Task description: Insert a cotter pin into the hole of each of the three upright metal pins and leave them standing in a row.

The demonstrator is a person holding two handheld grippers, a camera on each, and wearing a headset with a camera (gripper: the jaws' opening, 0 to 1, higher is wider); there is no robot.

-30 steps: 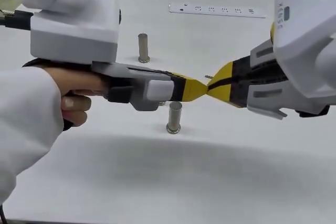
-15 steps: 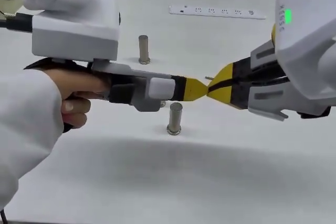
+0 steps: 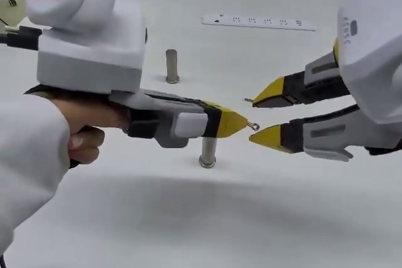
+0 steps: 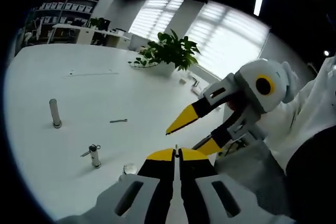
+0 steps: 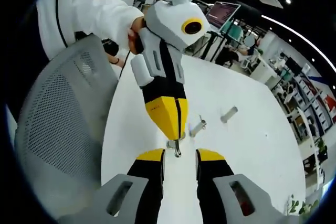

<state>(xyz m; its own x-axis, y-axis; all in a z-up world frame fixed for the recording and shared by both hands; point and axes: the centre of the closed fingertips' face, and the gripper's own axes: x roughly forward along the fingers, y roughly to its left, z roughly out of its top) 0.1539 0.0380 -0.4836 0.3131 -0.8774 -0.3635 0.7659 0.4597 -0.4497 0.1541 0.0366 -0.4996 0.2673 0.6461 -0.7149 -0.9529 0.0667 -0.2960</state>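
Over a white office desk (image 3: 188, 218) a thin metal cotter pin (image 3: 252, 126) is pinched by the left tool (image 3: 242, 123), the right tool (image 3: 252, 120) parted

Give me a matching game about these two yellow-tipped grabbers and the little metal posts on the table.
Things:
1. left gripper
2. right gripper
3. middle metal pin
4. far metal pin

States:
a. open, jaws apart
b. shut on a cotter pin
c. standing bare
d. carries a fitted cotter pin

Pairs: 1-b, 2-a, 3-d, 4-c.
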